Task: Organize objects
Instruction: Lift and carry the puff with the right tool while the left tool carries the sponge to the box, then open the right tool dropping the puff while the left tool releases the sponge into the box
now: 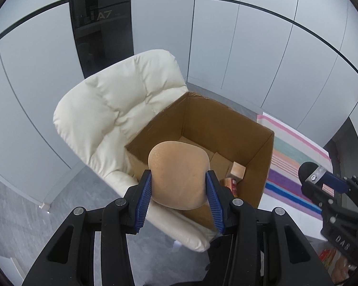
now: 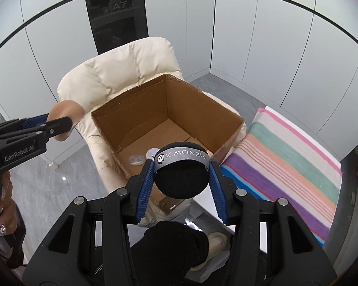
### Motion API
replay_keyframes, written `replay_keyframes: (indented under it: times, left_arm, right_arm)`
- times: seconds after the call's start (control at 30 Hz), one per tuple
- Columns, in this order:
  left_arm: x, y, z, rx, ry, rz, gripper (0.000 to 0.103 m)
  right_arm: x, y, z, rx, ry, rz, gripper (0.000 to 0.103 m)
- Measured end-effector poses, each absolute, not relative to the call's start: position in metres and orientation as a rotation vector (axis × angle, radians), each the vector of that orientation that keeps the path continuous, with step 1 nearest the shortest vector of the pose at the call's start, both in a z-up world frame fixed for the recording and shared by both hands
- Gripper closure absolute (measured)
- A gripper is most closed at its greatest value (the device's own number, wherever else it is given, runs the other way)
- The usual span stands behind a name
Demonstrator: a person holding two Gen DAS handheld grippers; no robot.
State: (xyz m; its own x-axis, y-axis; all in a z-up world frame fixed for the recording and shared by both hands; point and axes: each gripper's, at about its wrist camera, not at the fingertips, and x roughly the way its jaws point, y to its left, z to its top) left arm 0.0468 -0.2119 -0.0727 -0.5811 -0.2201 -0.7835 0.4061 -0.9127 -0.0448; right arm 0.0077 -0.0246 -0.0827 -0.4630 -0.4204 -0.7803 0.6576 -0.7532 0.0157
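Left wrist view: left hand-held gripper (image 1: 179, 188) clamped on tan rounded pad (image 1: 179, 174) above cardboard box (image 1: 226, 124); right hand-held gripper (image 2: 181, 176) gripping black round case (image 2: 181, 178). Advance toward twelve o'clock past rim, lower, then release.

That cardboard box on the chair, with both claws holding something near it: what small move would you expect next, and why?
Probably the left gripper eases forward and down, then lets its tan pad drop into the cardboard box. It sits right at the near rim, the box is open-topped with a few small items inside, and the right gripper, clamped on a black round item, waits beside it.
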Motion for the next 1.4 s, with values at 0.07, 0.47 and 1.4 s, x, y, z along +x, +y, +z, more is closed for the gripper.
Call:
replay_keyframes:
  times: [0.07, 0.47, 1.4]
  left_arm:
    - [0.032, -0.214, -0.073, 1.196, 0.306, -2.494, 0.057]
    - [-0.065, -0.226, -0.113, 1.248, 0.256, -2.472, 0.030]
    - [-0.073, -0.227, -0.134, 1.418, 0.324, -2.389, 0.012]
  right_arm:
    - [0.000, -0.030, -0.082, 1.070, 0.392, -2.216, 0.055]
    - [-0.085, -0.081, -0.112, 1.075, 0.419, -2.225, 0.037]
    - [-0.104, -0.066, -0.127, 1.205, 0.507, -2.327, 0.000]
